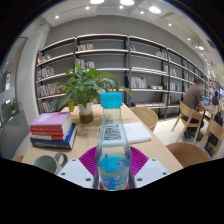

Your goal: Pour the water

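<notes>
A clear plastic water bottle [112, 150] with a blue cap and a blue label stands upright between my fingers, held above the wooden table [160, 140]. My gripper [113, 168] is shut on the bottle: the magenta pads [88, 159] press on its lower body from both sides. Water shows in the bottle's lower part. A dark mug [50, 160] with a pale inside sits on the table to the left of the fingers.
A potted green plant [84, 92] stands on the table beyond the bottle. A stack of books [52, 128] lies at the left, an open book [132, 131] behind the bottle. Wooden chairs [190, 118] and a seated person [197, 97] are at the right. Bookshelves line the back wall.
</notes>
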`<state>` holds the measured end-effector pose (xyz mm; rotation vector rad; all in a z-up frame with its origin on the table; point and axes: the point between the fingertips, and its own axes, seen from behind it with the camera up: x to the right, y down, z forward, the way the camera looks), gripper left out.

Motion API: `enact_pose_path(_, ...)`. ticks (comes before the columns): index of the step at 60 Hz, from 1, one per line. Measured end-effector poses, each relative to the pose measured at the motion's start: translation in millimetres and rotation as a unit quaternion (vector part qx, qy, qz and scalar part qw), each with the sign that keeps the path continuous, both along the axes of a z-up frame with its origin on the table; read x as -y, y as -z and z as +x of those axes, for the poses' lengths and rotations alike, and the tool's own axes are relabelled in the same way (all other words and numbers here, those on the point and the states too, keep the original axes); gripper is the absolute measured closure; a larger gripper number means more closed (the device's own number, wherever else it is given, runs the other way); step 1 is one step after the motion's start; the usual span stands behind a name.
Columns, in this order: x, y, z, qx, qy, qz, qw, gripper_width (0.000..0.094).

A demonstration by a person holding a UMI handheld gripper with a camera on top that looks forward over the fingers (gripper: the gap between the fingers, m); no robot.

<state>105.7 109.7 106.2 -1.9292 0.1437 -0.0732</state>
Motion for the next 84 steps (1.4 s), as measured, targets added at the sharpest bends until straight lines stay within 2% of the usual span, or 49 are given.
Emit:
enact_pose_path(4,0.5,10.6,0.3,-0.007,0.001,-0.002,1.0,0.0499)
enact_pose_path(6,-1.0,3.4,0.2,-0.004,0.0,0.019,1.0,0.0507)
enact_pose_path(13,2.7,7.1,-2.1,0.004,-0.006,0.027,1.0,0.0491)
enact_pose_path(22,8.8,7.4,0.6,-0.011,0.003,0.032,0.999,0.0391)
enact_pose_path(30,27.7,24.1,7.1,0.013,0.021,-0.018,1.0,0.0191)
enact_pose_path(34,43.1,40.8,5.4,0.031,0.015,-0.057,0.998,0.0149)
enact_pose_path(46,121.9,67.1,-26.2,0.028,-0.005,-0.14,0.99,0.0151)
enact_pose_path(54,178.5,58.7,-72.7,0.016,-0.02,-0.168,0.985,0.015)
enact_pose_path(65,231.6,19.7,-137.9,-0.001,-0.046,-0.17,0.984,0.0147)
enact_pose_path(74,245.0,-27.1,-173.0,0.016,-0.068,-0.147,0.987,0.0145)
enact_pose_path(84,249.3,-74.6,-194.2,0.019,-0.074,-0.109,0.991,0.015)
